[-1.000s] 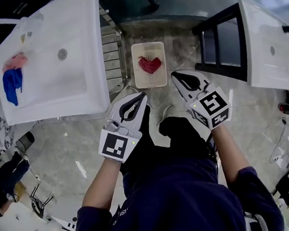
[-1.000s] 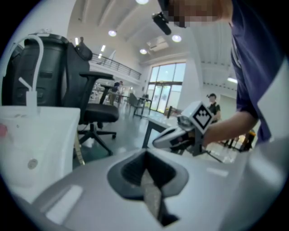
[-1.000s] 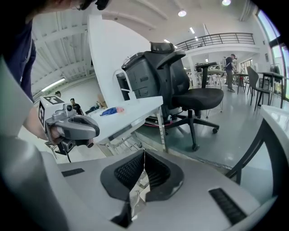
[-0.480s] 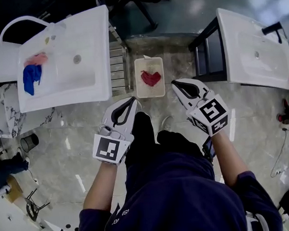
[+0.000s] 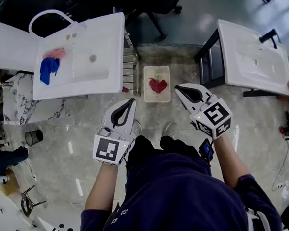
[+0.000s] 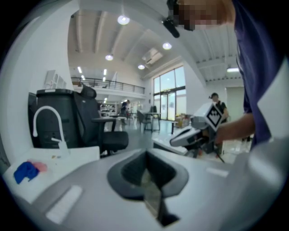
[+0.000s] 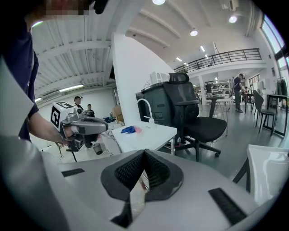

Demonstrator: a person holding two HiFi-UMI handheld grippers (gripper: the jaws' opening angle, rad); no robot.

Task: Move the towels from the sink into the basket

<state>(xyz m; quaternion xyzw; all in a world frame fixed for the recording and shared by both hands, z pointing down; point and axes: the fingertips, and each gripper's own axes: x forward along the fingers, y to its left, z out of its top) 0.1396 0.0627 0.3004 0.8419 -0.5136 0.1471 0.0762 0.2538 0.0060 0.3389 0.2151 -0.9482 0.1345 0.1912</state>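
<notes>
- Both raised since earlier: left gripper, right gripper; jaws together, empty.
- Crumpled blue cloth towel lies in white rectangular ceramic sink; cream perforated plastic basket well apart.
- Next, likely: open jaws early, pinch the bunched top.

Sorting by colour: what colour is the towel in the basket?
The towel is dark red, clearest in the head view.

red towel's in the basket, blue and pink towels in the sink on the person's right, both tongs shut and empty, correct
Not quite: the head view shows the blue towel and pink towel in the sink on the person's left. The rest stands: red towel in the basket, left tongs and right tongs shut and empty.
</notes>
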